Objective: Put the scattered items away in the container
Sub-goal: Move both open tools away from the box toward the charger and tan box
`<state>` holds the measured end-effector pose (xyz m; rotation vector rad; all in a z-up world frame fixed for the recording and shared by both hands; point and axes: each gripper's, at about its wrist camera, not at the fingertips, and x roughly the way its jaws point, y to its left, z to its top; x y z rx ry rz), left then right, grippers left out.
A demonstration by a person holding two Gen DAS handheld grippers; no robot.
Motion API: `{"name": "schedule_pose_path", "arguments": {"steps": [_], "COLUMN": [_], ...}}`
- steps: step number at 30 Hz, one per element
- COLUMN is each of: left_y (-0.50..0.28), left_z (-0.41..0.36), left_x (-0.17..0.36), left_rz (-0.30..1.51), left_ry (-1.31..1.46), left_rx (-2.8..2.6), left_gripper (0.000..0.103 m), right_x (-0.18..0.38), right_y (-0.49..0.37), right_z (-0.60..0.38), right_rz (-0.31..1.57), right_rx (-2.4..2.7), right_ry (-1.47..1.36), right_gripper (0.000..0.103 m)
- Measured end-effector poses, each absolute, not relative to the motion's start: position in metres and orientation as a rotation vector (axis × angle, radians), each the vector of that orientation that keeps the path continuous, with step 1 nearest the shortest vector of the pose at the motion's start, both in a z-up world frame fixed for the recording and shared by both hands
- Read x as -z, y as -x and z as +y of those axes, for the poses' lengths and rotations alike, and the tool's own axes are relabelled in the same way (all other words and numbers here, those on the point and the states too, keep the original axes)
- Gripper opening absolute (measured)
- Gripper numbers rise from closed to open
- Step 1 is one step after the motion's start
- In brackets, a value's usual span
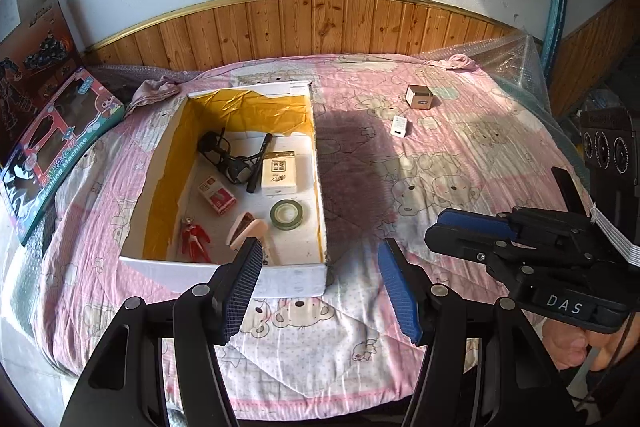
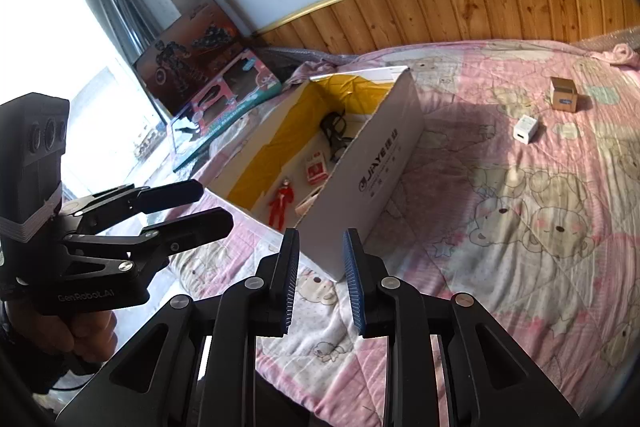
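Looking along the left gripper [image 1: 320, 287], I see its 2 blue-padded fingers spread wide with nothing between them, poised over the pink cartoon quilt [image 1: 460, 163] just short of the near wall of the box [image 1: 280, 279]. That box is a white cardboard one lined with yellow paper, sitting on the left half of the bed. Inside lie black glasses [image 1: 224, 155], a black marker [image 1: 259, 163], a cream packet with a printed code [image 1: 279, 173], a small red-and-white carton [image 1: 217, 195], a roll of green tape [image 1: 286, 214], a red toy figure [image 1: 194, 237] and a pale object I cannot identify [image 1: 248, 229]. Still out on the quilt, well right of the box, are a white charger [image 1: 399, 126] and, just behind it, a small brown cube [image 1: 419, 97]. The right gripper [image 1: 444, 235] reaches in from the right edge; from here I cannot tell how its jaws stand. 2 toy cartons [image 1: 60, 131] lean at the left side of the bed.

From the right gripper [image 2: 320, 275], the fingers stand apart with a narrow gap and hold nothing, aimed at the near corner of the box [image 2: 376, 167]. The red figure [image 2: 282, 203], the red carton [image 2: 316, 169] and the glasses [image 2: 334, 129] show inside it. The charger [image 2: 525, 129] and the cube [image 2: 564, 94] rest on the quilt [image 2: 520, 227] far right, near each other but apart. The left gripper [image 2: 216, 207] hangs at the left, its fingers parted and empty, a hand [image 2: 76, 331] clasping its grip.
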<state>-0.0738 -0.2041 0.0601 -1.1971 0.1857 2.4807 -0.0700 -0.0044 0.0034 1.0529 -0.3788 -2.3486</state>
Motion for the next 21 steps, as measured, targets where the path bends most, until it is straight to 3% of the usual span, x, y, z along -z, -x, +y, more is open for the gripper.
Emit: {"name": "schedule_pose_path", "arguments": {"steps": [12, 21], "left_y": [0.085, 0.120], "left_z": [-0.120, -0.067], "left_x": [-0.050, -0.032], "left_rz": [0.184, 0.207], "left_ry": [1.164, 1.191], "left_rx": [-2.351, -2.296], "left_gripper": [0.062, 0.062], "right_x": [0.012, 0.009], "right_y": [0.079, 0.111], "right_z": [0.091, 0.126], "right_rz": [-0.607, -0.577], "right_rx": [2.521, 2.605], "right_ry": [-1.117, -1.151], "right_gripper": [0.028, 0.033]}}
